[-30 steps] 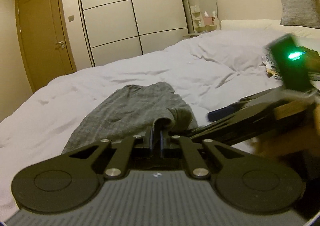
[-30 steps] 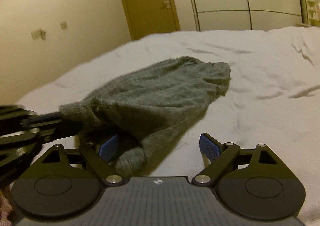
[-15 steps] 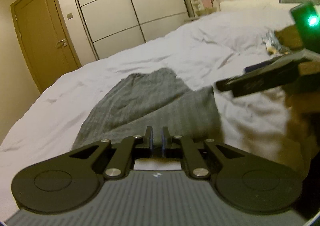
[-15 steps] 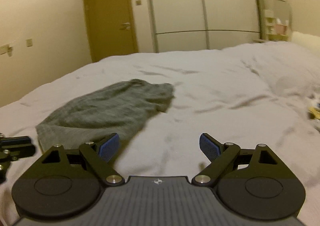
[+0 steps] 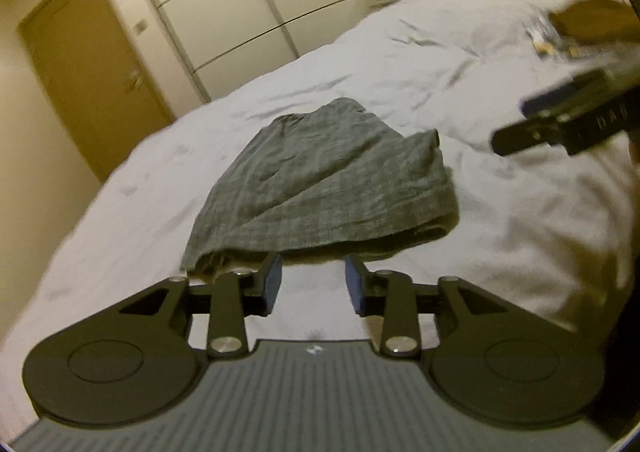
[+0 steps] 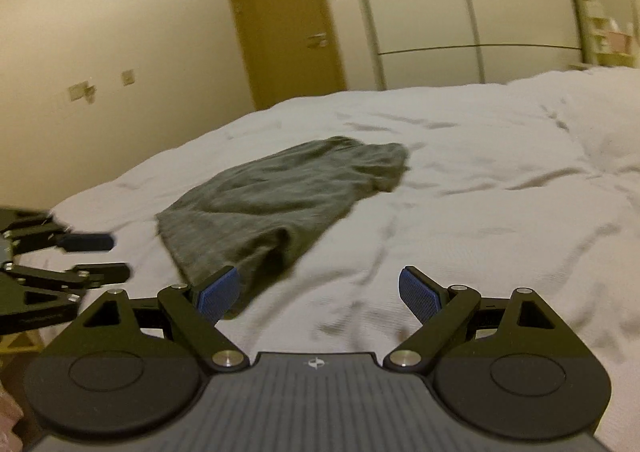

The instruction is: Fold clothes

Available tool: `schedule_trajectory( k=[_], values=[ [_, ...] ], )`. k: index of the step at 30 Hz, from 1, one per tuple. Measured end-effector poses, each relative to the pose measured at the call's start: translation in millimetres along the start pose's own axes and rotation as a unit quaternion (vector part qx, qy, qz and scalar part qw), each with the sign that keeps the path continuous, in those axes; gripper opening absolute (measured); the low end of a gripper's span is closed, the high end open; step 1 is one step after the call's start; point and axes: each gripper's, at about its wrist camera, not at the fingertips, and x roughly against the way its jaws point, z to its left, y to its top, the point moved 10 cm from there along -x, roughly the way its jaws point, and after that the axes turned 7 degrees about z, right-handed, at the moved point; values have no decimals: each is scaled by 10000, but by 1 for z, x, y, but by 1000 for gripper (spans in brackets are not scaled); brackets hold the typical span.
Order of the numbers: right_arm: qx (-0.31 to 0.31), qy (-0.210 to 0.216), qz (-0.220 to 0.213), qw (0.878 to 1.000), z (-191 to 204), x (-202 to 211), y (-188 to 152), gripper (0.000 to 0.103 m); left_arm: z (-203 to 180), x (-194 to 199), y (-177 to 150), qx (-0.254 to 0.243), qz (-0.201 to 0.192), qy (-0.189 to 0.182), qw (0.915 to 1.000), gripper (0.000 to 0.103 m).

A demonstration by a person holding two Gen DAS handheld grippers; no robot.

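Your left hand-held gripper is released, its blue pads parted with nothing between them, just short of the near folded edge of the grey garment, which lies doubled over on the white bed toward its foot edge, on the side nearest the door. Your right hand-held gripper is also released, jaws spread wide and empty, with its left pad in front of the garment's near corner; whether it touches the cloth cannot be told. From the right wrist view your left gripper shows at the left edge, apart from the garment.
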Motion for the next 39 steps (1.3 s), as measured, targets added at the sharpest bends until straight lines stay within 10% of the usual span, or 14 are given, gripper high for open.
schedule_trajectory(
  k=[6,10,14,22,28,30,35,39],
  values=[
    [411,561,317,9971,35,-19,-1,64,0,-39,3,-302,-67,-129,9994,33],
    [-806,972,755,9891,22,-44,-3,61,12,-43,-2,-173,-75,-47,9998,33],
    [-1779,1468,965,9682,19,-52,-5,8,24,-46,-8,-35,-82,49,9999,33],
    [-3270,2233,1347,9083,20,-57,-10,11,39,-47,-22,47,-68,145,9999,33],
    [-663,987,1205,9856,44,-30,-13,42,54,-47,-29,-255,-132,375,9989,45],
    [724,390,838,9931,60,-16,-8,59,61,-51,-32,-525,-149,501,9973,52],
    [2820,-327,653,9566,105,-38,-15,62,68,-69,-38,-1790,-169,927,9793,58],
    [3990,-969,804,9083,123,-72,-30,62,65,-93,-34,-3028,-257,1358,9430,58]
  ],
)
